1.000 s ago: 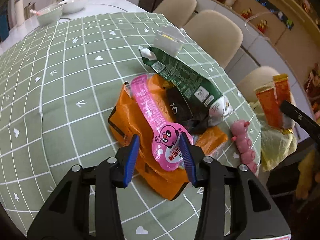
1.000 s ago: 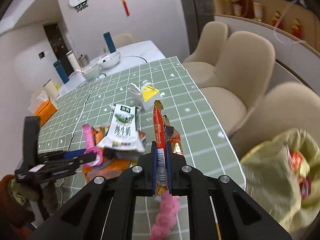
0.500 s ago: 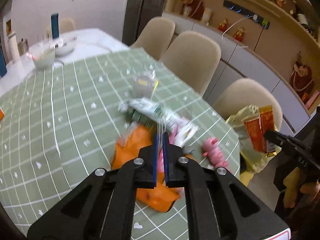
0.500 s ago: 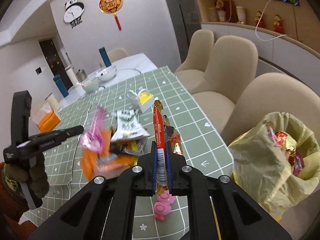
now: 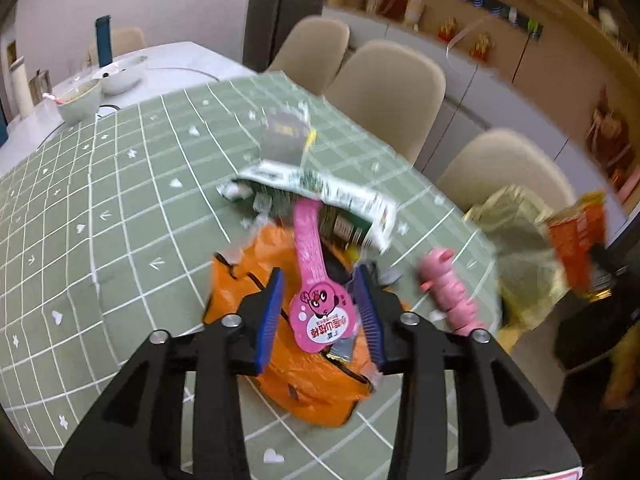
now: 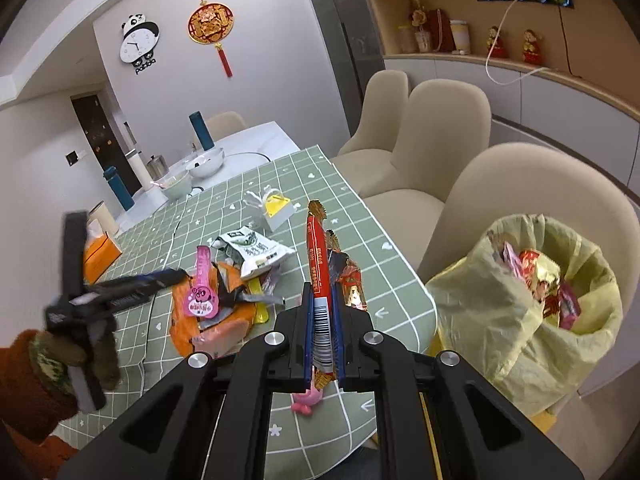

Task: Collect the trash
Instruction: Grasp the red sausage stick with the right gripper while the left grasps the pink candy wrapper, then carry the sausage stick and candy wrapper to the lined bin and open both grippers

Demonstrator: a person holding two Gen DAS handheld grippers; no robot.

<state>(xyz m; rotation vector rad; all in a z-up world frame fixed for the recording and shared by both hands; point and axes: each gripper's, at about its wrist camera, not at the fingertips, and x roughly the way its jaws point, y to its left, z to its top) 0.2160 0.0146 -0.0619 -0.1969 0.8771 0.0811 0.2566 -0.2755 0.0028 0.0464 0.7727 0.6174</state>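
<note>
My left gripper [image 5: 320, 316] is open, its jaws on either side of a pink wrapper [image 5: 316, 284] that lies on an orange bag [image 5: 296, 344] in a trash pile. A green-and-white packet [image 5: 320, 200] lies behind it. My right gripper [image 6: 322, 328] is shut on a red wrapper [image 6: 318, 264], held above the table edge. The yellow trash bag [image 6: 532, 312], holding several wrappers, stands to its right. The left gripper also shows in the right wrist view [image 6: 168, 278], over the pile.
A pink caterpillar toy [image 5: 448, 292] lies near the table edge. A small white-and-yellow box [image 6: 276, 210] sits farther back on the green checked tablecloth [image 5: 120, 200]. Bowls [image 6: 204, 162] and bottles stand at the far end. Beige chairs [image 6: 440, 128] line the right side.
My left gripper was open around the pink wrapper, shut and lifted half a second ago, and is now open again low over the pile. The right gripper has moved back toward the trash bag.
</note>
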